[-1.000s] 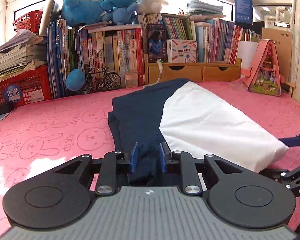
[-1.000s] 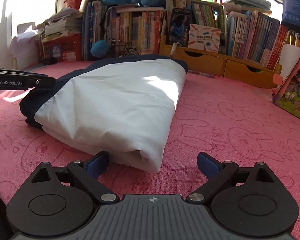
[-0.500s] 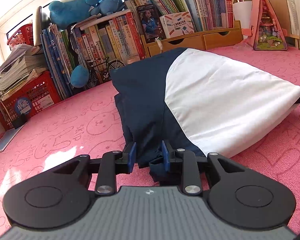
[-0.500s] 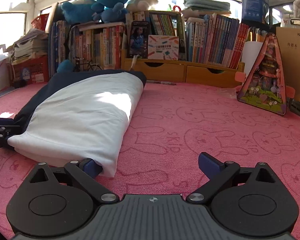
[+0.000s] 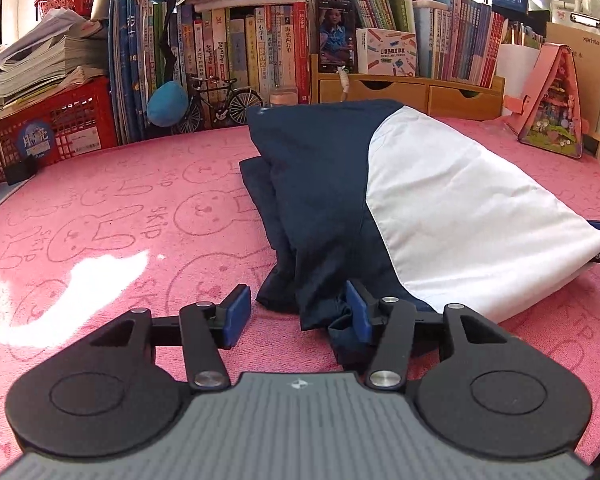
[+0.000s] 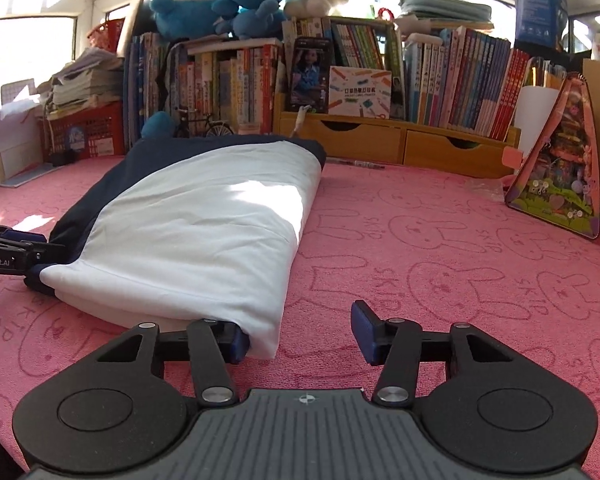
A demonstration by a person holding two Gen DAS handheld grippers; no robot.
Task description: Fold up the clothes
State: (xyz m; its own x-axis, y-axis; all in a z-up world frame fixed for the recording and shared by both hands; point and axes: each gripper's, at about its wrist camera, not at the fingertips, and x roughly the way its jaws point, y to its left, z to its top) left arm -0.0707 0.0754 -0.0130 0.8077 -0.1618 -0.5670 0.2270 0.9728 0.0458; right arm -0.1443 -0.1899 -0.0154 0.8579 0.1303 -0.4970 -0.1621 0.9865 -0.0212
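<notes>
Folded navy-and-white fabric garment (image 5: 384,200) lies mid pink rabbit-print table (image 6: 440,248). Left tool (image 5: 298,314) opening, navy corner loose between jaws. Right tool (image 6: 300,334) closing, white corner not yet pinched.

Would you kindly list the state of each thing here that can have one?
Garment: folded into a long navy and white bundle, lying flat on the pink mat.
Left tool: opening, navy corner loose between its pads.
Right tool: closing, white corner against one pad only.
Wooden drawers: both shut.
</notes>
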